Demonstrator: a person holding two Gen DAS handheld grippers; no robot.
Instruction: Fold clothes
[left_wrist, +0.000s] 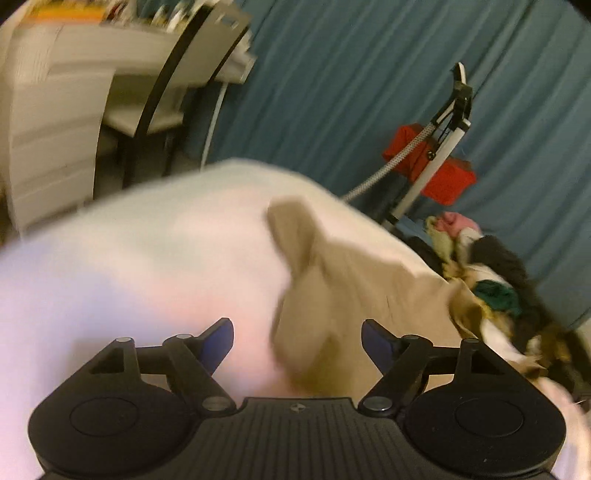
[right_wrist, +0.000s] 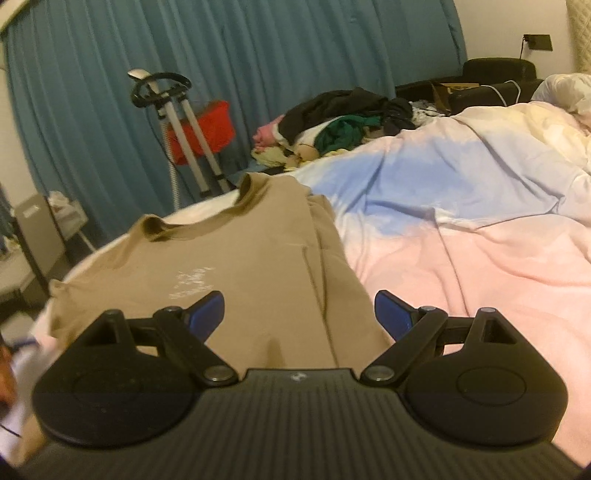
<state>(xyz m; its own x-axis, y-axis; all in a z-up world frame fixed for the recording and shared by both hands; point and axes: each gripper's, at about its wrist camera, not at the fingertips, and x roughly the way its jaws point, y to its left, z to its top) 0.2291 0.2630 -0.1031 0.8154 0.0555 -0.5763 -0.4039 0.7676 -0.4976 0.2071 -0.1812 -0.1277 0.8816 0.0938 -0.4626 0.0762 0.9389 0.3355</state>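
Observation:
A tan T-shirt (right_wrist: 236, 258) lies spread on the pink and blue bed cover (right_wrist: 480, 266), collar toward the far edge, with its right side folded in. My right gripper (right_wrist: 299, 312) is open and empty just above the shirt's lower part. In the blurred left wrist view the same shirt (left_wrist: 354, 295) lies on the cover (left_wrist: 147, 258) with a sleeve sticking up. My left gripper (left_wrist: 297, 339) is open and empty over the shirt's near edge.
A pile of mixed clothes (right_wrist: 343, 122) lies at the bed's far side, also in the left wrist view (left_wrist: 495, 280). A garment steamer stand (right_wrist: 181, 129) with a red item stands before the teal curtain (right_wrist: 295, 55). A white desk (left_wrist: 74, 92) stands left.

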